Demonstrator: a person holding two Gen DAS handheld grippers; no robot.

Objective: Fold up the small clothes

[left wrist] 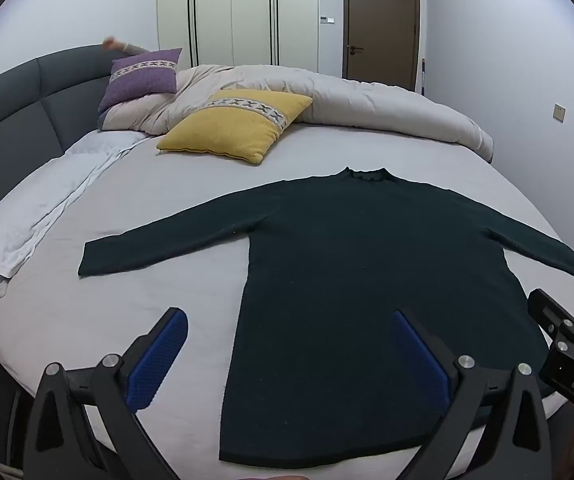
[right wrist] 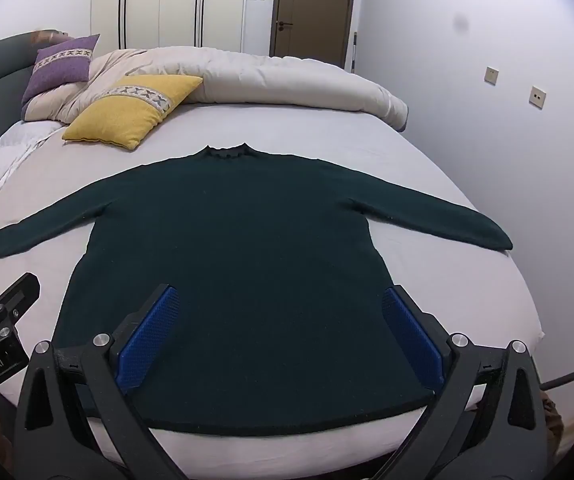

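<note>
A dark green long-sleeved sweater lies flat on the bed, collar toward the far side, both sleeves spread wide, hem at the near edge. My left gripper hovers open above the sweater's lower left side, nothing between its blue pads. My right gripper hangs open over the lower body of the sweater, its blue pads apart and clear of the cloth. Each gripper shows at the edge of the other's view: the right gripper and the left gripper.
The bed's pale sheet carries a yellow cushion, a purple cushion and a bunched duvet at the far side. A grey headboard stands left, a wall right.
</note>
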